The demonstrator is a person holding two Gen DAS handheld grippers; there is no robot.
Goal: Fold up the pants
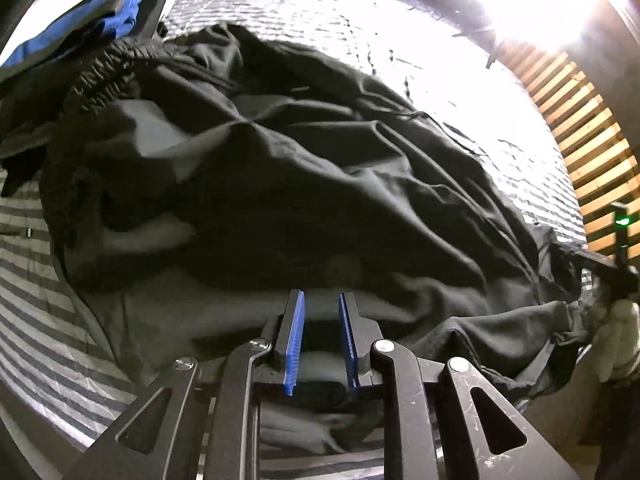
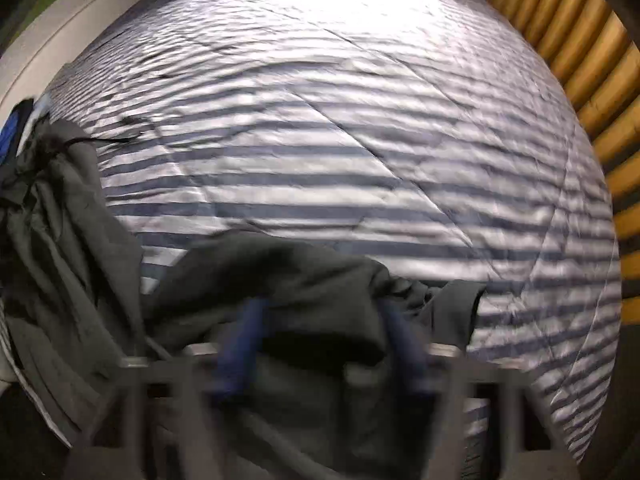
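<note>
Black pants (image 1: 280,160) lie crumpled on a striped bed cover (image 1: 36,320), with the elastic waistband (image 1: 108,76) at the upper left. My left gripper (image 1: 321,296) hovers just over the near edge of the cloth, its blue pads a small gap apart with nothing pinched between them. In the right wrist view a bunched end of the pants (image 2: 312,288) lies between the blurred blue fingers (image 2: 244,332) of my right gripper (image 2: 320,312), which stand wide apart. More of the dark cloth (image 2: 60,220) runs up the left side.
A blue and black garment (image 1: 120,4) lies beyond the waistband. Wooden slats (image 1: 580,140) border the bed on the right, also seen as slats (image 2: 600,80). A dark device with a green light (image 1: 622,222) and a pale sleeve (image 1: 616,340) are at the right edge. Striped cover (image 2: 340,140) stretches ahead.
</note>
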